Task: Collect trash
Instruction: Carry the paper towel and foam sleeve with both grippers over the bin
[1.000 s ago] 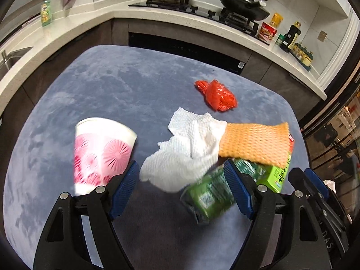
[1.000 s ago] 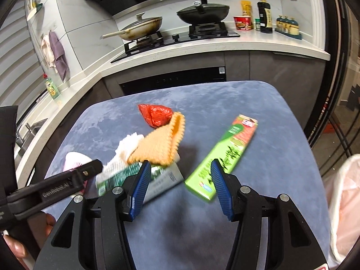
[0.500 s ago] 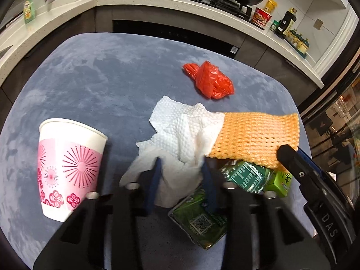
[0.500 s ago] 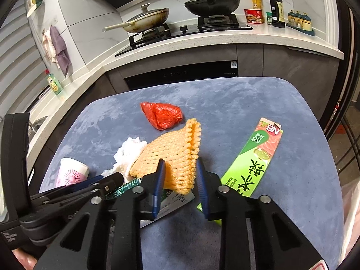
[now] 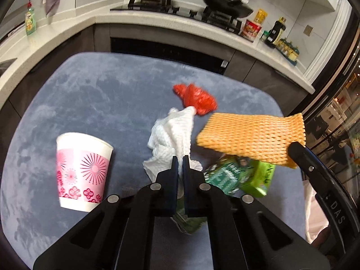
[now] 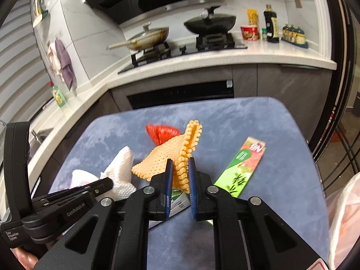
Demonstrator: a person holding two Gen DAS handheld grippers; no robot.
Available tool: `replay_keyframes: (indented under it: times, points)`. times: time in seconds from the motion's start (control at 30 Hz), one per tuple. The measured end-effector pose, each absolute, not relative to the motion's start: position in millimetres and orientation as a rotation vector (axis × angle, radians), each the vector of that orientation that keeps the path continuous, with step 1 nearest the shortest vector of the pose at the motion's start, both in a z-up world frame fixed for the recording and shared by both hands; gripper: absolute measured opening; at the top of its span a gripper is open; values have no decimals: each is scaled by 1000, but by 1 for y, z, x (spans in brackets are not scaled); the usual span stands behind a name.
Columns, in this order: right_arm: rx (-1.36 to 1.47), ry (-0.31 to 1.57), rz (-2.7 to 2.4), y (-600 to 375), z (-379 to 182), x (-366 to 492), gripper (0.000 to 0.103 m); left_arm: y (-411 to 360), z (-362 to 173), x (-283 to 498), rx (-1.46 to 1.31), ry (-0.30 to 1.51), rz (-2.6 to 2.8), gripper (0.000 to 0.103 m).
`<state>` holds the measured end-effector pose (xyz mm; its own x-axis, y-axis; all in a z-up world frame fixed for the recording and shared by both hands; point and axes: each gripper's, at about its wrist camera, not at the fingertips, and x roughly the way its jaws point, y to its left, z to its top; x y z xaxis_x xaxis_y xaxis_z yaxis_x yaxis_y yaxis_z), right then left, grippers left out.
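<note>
My left gripper (image 5: 180,160) is shut on a crumpled white paper towel (image 5: 172,135), lifted off the blue-grey table (image 5: 94,94). The jaws of my right gripper (image 6: 180,164) are closing on an orange foam net sleeve (image 6: 171,157), their pads pressing its edge; the orange foam net sleeve (image 5: 249,135) hangs raised in the left wrist view. A red plastic bag (image 5: 196,97) lies behind the towel. A pink-patterned paper cup (image 5: 81,171) stands at the left. A green snack wrapper (image 5: 227,175) and a long green box (image 6: 241,168) lie on the table.
A white plastic bag (image 6: 344,213) hangs off the table's right edge. Behind the table runs a kitchen counter (image 6: 202,60) with a stove, pans (image 6: 209,23) and bottles. A person's hand (image 6: 22,256) holds the left gripper.
Both grippers closed from wide open, the left onto the paper towel, the right onto the foam net. Both items have since risen off the table.
</note>
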<state>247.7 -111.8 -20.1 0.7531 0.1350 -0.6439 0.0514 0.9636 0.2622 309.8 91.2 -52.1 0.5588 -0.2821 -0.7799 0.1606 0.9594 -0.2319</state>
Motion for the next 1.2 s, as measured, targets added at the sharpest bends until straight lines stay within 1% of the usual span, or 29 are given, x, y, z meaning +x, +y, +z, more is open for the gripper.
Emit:
replay_keyframes:
  times: [0.33,0.63,0.87,1.2]
  points:
    - [285,600,-53,-158,31,196,12,57,5,273,-119,840,-348,3]
    - [316,539,-157,-214,51,133,12,-5,37,224,-66,781,-472,3]
    - [357,513,-267,-270,52,80,12,-61,42,190,-17,772,-574,3]
    - [415,519,-420,-340,35,14,12,-150,29,143,72,805,-698,3]
